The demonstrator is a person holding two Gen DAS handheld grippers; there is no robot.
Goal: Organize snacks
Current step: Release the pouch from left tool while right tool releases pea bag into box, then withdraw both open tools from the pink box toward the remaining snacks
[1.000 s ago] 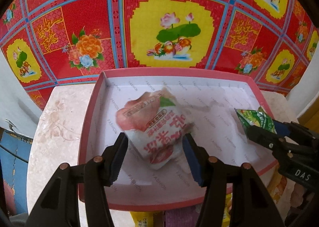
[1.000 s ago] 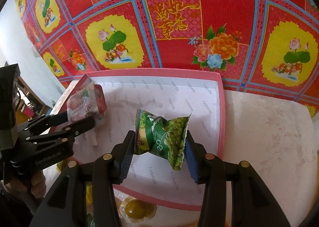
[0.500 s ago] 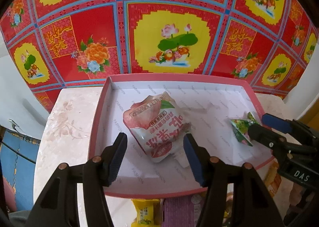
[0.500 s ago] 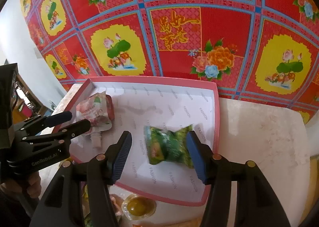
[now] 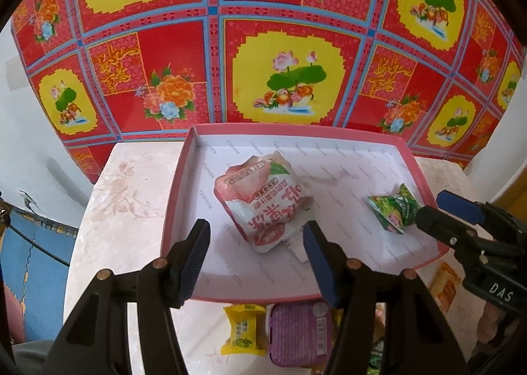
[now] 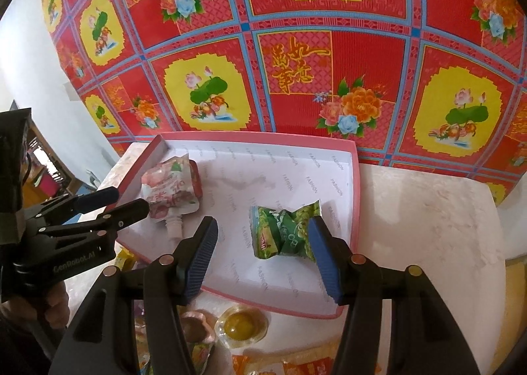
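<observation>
Left wrist view: left gripper point(image 5: 255, 251), fingers spread and holding nothing, above the near part of the pink-rimmed tray point(image 5: 179, 184); peach drink pouch point(image 5: 263, 202) lies flat in the tray's left half, long axis running near to far, spout toward the gripper; yellow packet point(image 5: 243, 330) and purple box point(image 5: 301, 334) sit outside the near rim. Right wrist view: right gripper point(image 6: 263, 258), fingers likewise apart and empty, flanks the green snack packet point(image 6: 283, 231), which lies crumpled in the tray's right half, long axis crosswise; yellow jelly cup point(image 6: 242, 325) outside the rim.
</observation>
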